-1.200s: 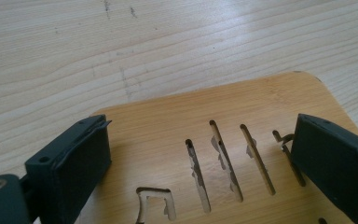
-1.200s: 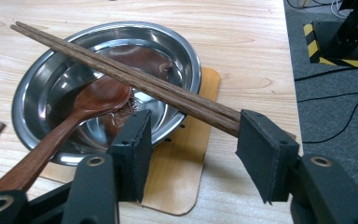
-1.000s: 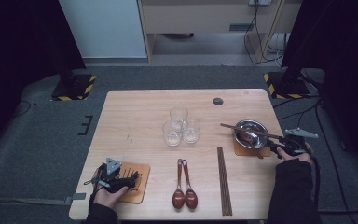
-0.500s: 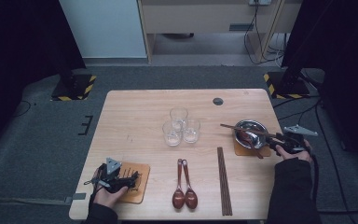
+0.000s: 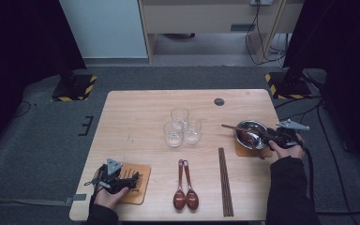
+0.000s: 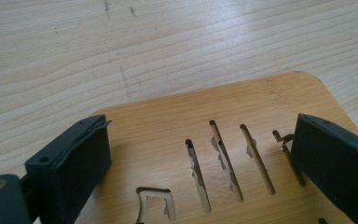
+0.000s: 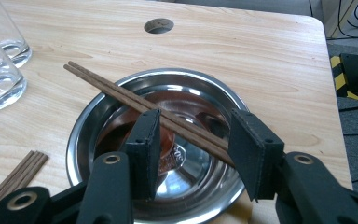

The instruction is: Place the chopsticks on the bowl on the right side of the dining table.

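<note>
r gripper [image 7: 193, 149] open, lower centre of its view, jaws astride chopsticks [image 7: 135, 106] across steel bowl [image 7: 88, 122]. l gripper [image 6: 200, 161] open over slotted coaster [image 6: 168, 116], frame bottom.

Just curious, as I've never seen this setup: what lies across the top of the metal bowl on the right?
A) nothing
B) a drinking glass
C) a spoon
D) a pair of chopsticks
D: a pair of brown chopsticks rests slantwise across the rim of the metal bowl, running between the open jaws of the right tool.
</note>
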Action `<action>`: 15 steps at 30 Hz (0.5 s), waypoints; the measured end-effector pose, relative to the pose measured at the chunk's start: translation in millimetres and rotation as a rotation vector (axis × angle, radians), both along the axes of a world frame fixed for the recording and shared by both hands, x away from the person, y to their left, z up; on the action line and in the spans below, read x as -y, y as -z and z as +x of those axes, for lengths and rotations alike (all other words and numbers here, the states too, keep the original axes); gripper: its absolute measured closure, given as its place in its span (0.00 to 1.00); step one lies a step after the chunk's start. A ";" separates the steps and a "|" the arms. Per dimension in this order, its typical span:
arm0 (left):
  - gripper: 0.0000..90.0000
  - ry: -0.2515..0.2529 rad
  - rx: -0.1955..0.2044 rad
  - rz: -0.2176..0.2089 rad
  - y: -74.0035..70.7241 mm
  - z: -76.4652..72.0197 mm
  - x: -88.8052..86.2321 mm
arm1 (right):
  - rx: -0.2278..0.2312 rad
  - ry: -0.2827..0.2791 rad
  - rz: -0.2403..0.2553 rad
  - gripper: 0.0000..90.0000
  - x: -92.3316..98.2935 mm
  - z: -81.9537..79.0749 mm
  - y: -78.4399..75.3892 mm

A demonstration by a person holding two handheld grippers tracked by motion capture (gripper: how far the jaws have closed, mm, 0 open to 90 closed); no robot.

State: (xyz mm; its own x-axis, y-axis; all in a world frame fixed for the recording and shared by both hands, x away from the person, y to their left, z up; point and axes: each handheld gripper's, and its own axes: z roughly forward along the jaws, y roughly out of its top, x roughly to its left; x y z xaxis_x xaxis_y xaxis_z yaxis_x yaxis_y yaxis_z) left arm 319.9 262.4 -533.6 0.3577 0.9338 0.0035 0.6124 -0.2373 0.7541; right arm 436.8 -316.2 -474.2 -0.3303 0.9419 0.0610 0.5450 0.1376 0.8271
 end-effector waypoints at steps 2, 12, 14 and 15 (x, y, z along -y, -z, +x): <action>0.04 0.000 0.000 0.000 0.0 0.0 0.0 | 0.000 -0.001 0.005 0.60 -1.1 1.7 0.2; 0.04 0.000 0.000 0.000 0.0 0.0 0.0 | -0.009 0.017 -0.012 0.63 -7.1 21.0 6.3; 0.04 0.000 0.000 0.000 0.0 0.0 0.0 | -0.014 0.014 -0.018 0.63 -8.1 22.8 7.2; 0.04 0.000 0.000 0.000 0.0 0.0 0.0 | -0.015 0.014 -0.022 0.63 -9.4 24.4 7.9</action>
State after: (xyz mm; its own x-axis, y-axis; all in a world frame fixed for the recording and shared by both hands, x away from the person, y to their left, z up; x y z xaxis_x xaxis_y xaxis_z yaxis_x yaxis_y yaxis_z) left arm 320.0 262.4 -533.6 0.3577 0.9338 0.0031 0.6123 -0.2371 0.7542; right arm 461.2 -306.9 -482.1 -0.3161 0.9477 0.0447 0.5590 0.1480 0.8159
